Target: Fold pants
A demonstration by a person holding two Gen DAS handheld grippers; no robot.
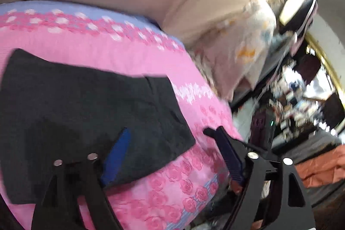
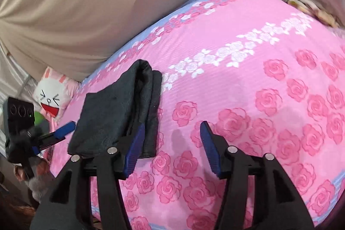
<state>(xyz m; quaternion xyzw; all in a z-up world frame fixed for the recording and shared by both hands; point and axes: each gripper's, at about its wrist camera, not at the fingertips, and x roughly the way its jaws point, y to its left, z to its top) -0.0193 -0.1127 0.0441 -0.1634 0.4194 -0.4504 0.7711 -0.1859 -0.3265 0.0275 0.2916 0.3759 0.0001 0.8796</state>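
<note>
The dark grey folded fabric pants [image 2: 116,109] lie compact on the pink rose-printed bedspread [image 2: 248,83], long axis running twelve to six. From the right gripper [image 2: 170,148], jaws half-spread and empty, they sit at eleven o'clock; the left gripper [image 1: 170,154] gapes wide, nearer, holding nothing.

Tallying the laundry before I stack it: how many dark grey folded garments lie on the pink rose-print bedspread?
1: the dark grey folded pants lie near the pink rose-print bedspread's edge; others may lie out of view.
</note>
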